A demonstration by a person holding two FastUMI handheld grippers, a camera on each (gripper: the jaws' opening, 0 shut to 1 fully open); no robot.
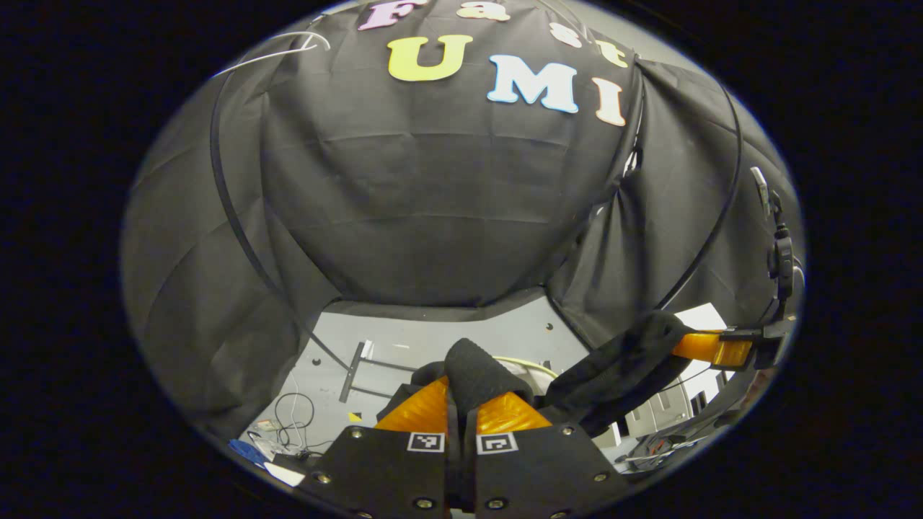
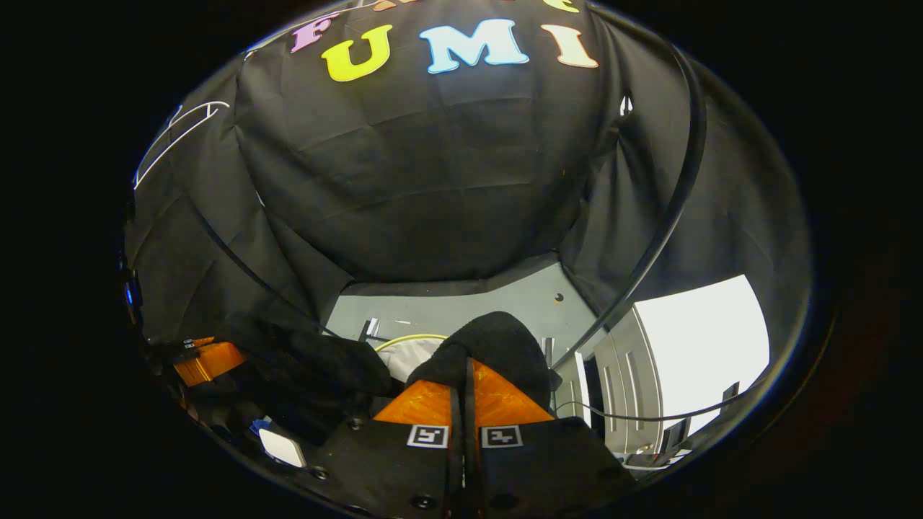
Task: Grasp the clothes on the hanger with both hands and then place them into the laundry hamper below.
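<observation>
In the left gripper view my left gripper [image 1: 460, 389] is shut, its orange fingers [image 1: 422, 407] pinching a fold of the black garment [image 1: 476, 371]. The garment stretches right to my right gripper [image 1: 710, 348], which grips its other end. In the right gripper view my right gripper [image 2: 467, 375] is shut on a bunch of the black garment [image 2: 497, 342]. The cloth sags left toward the left gripper [image 2: 209, 360]. Below the cloth sits the laundry hamper [image 2: 407, 339], with a pale yellow-green rim and white inside; its rim [image 1: 530, 364] peeks out behind the cloth. A bare white wire hanger [image 1: 288, 47] hangs at the upper left.
Grey floor [image 1: 461, 335] lies under the hamper, with metal bars [image 1: 353, 371] and loose cables [image 1: 296, 418] at the left. A grey cabinet [image 2: 620, 375] and a bright white panel [image 2: 707, 339] stand to the right. Black cloth walls close in all around.
</observation>
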